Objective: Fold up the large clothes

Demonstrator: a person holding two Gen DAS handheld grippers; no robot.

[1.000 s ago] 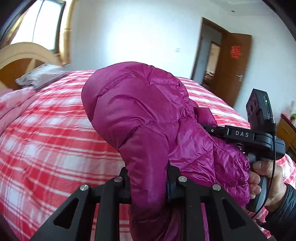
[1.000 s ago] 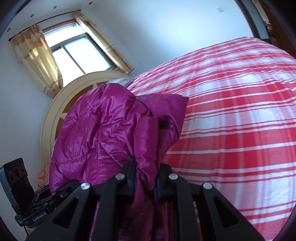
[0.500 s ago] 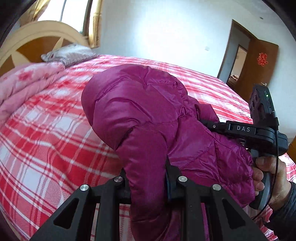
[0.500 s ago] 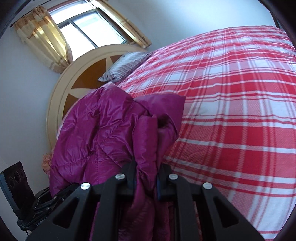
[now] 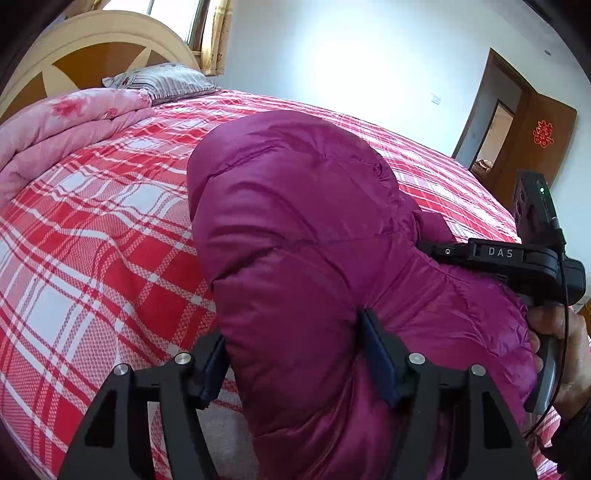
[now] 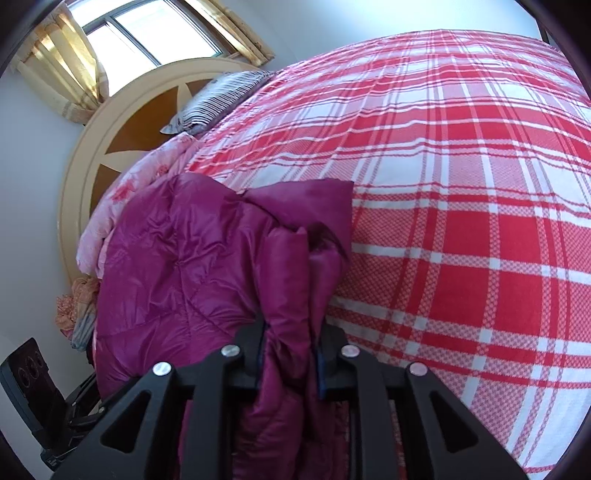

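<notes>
One view alone shows the door [image 5: 543, 133].

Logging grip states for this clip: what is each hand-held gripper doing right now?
Left hand-held gripper: jaws opening, magenta down jacket between them, pads no longer pinching it.
Right hand-held gripper: jaws opening slightly, pads still against a jacket fold.

A bed [image 6: 461, 184] in a red-and-white plaid cover filled the room. A rounded cream-and-brown headboard [image 5: 85, 48] stood under a bright window [image 6: 147, 33] with yellow curtains [image 6: 55, 74]. White walls [image 5: 369, 55] caught daylight. A brown door [image 5: 535, 140] stood open.
</notes>
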